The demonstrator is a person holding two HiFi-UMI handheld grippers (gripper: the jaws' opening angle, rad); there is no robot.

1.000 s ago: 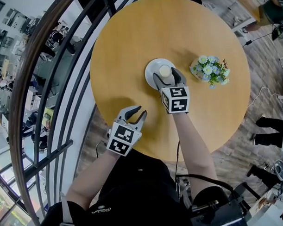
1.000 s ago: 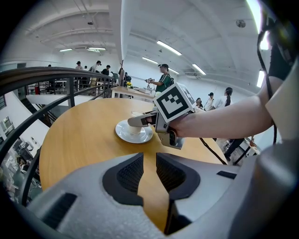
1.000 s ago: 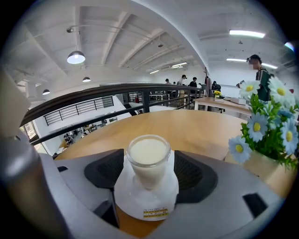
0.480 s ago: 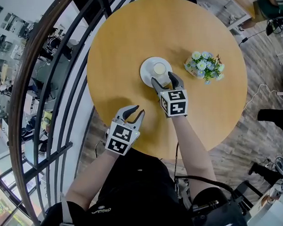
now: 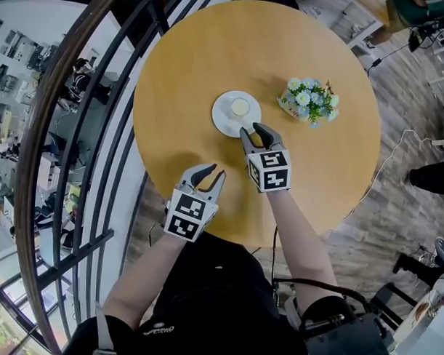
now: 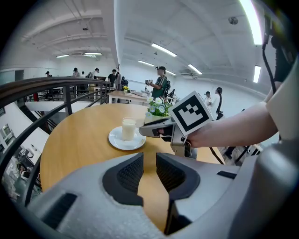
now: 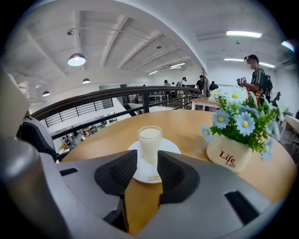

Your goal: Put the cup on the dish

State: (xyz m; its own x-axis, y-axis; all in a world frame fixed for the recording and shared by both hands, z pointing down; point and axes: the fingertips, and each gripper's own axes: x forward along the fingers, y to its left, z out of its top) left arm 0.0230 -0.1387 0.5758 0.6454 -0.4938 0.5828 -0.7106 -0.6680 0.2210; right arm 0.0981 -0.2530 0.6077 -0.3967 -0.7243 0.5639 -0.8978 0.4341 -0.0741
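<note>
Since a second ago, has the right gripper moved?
Yes. The right gripper has backed off the dish and cup, toward the person; its jaws have just been closing on nothing.

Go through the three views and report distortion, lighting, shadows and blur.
Head view: heavy fisheye bows the handrail into an arc; a soft shadow darkens the table beside the left tool. Left gripper view: black round vignette, a ceiling strip light blown out, the cup sharp. Right gripper view: same vignette, even light, the flower pot crisp, no motion blur.

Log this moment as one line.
cup on dish | right gripper off cup, jaws just been closing, empty | left gripper open, empty
</note>
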